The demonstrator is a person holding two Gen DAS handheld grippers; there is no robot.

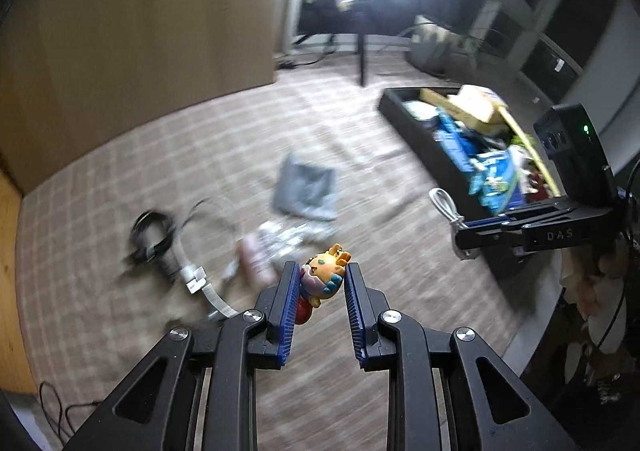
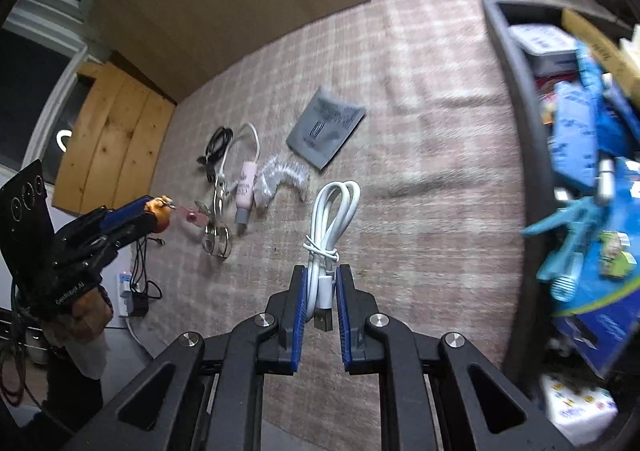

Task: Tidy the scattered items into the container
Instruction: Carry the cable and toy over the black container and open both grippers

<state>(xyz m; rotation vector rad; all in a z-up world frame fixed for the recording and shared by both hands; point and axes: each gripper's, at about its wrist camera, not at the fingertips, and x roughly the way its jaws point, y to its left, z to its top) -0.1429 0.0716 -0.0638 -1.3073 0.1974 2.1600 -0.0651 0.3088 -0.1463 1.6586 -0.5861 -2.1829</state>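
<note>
Left tongs [image 1: 322,279] clamp toy figure [image 1: 324,275] by head, clear of carpet, left of container [image 1: 424,139]. Right tongs [image 2: 322,283] pinch white cable [image 2: 332,219] at plug end, loop dangling forward, just beside container [image 2: 520,139] wall; likely both inbound for drop.

"DAS" on the right tool [image 1: 464,239]; "GenRobot.AI" on the left tool [image 2: 160,207].

Floor items [image 1: 256,247] smeared by motion blur, container [image 2: 516,99] cut off at right edge, its contents blurred, toy figure [image 1: 322,279] partly hidden between pads.
</note>
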